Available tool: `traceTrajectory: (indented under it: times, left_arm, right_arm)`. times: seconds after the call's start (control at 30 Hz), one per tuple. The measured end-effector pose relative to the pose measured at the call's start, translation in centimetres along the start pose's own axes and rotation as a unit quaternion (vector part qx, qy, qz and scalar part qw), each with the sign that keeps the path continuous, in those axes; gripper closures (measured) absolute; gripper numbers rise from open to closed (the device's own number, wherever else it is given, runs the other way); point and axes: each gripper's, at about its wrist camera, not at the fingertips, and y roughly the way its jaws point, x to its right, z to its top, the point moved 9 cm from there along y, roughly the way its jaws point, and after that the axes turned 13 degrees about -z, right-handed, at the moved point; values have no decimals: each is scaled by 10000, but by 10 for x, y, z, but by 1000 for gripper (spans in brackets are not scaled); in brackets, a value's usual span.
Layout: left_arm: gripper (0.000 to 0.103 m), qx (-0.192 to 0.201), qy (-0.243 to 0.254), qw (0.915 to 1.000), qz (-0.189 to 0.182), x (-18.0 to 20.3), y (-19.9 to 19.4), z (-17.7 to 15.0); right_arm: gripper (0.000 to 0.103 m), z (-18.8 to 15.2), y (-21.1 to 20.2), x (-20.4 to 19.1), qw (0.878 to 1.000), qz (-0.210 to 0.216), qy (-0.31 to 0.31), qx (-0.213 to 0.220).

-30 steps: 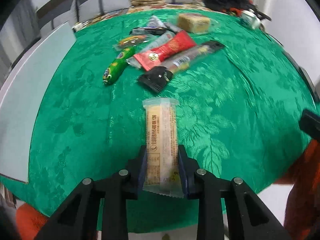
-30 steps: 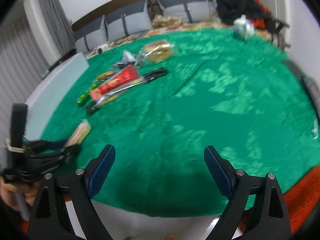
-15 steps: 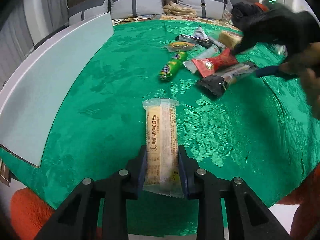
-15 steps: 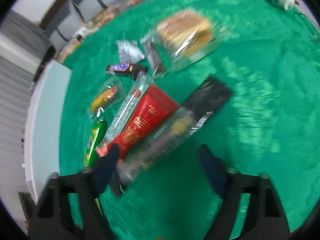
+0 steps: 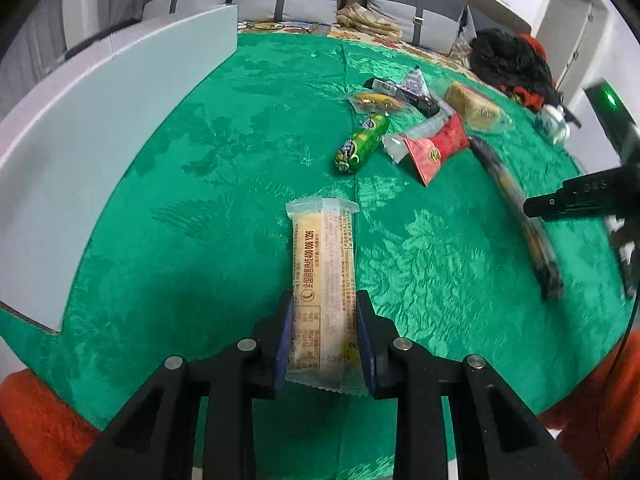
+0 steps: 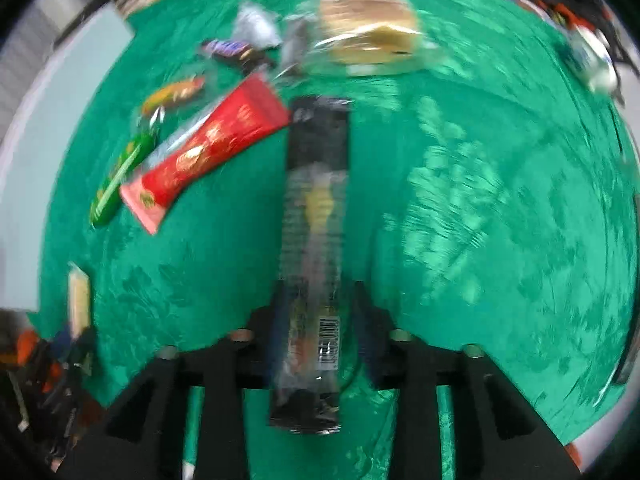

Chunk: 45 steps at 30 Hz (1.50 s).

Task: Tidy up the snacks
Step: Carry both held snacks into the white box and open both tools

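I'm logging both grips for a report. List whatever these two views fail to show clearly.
- Right wrist view: motion blur smears the long black-ended packet; its print is unreadable, and whether the right claw presses it is unclear.
- Left wrist view: the right claw is cut off by the right edge.
- Left wrist view: the left claw covers the sides of the yellow wafer packet; small print is too fine.

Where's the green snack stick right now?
In the left wrist view the green snack stick lies on the green tablecloth, at the near left edge of the snack pile, just left of the red packet.
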Motion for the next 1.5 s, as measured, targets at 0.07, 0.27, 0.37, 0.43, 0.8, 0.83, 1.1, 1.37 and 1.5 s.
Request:
traceTrajectory:
  times: [0.07, 0.27, 0.37, 0.43, 0.8, 0.83, 1.1, 1.37, 1.5]
  left_arm:
    - [74, 28, -27, 10000, -11, 0, 1, 2]
    - [75, 21, 116, 9999, -3, 4, -6, -4]
    - [75, 183, 77, 9995, -246, 7, -28, -2]
    - [75, 281, -64, 9985, -469, 9, -41, 0]
    - [75, 1473, -941, 9832, -528, -54, -174, 76]
    - [75, 1587, -950, 9822, -321, -68, -186, 87]
    - [16, 1227, -1165, 9697, 1762, -216, -204, 144]
    - [11, 1372, -1347, 9606, 2009, -229, -219, 67]
    - [9, 1404, -856, 9792, 1187, -147, -200, 48]
  right_arm:
    - [41, 1, 0, 7, 9996, -34, 272, 122]
    - [90, -4, 6, -25, 9959, -581, -472, 507]
    - [91, -14, -3, -20, 9993, -146, -14, 345]
    - [91, -23, -23, -10, 9969, 533, 526, 261]
    - [90, 20, -185, -109, 9493, 2916, 459, 1076]
    - [90, 27, -197, -130, 9458, 3023, 311, 1147]
    - [54, 82, -262, -343, 9190, 3652, -604, 1359]
    - [36, 48, -177, -270, 9468, 2119, -1004, 2205]
    - [36, -3, -72, -115, 9673, 199, -941, 2348]
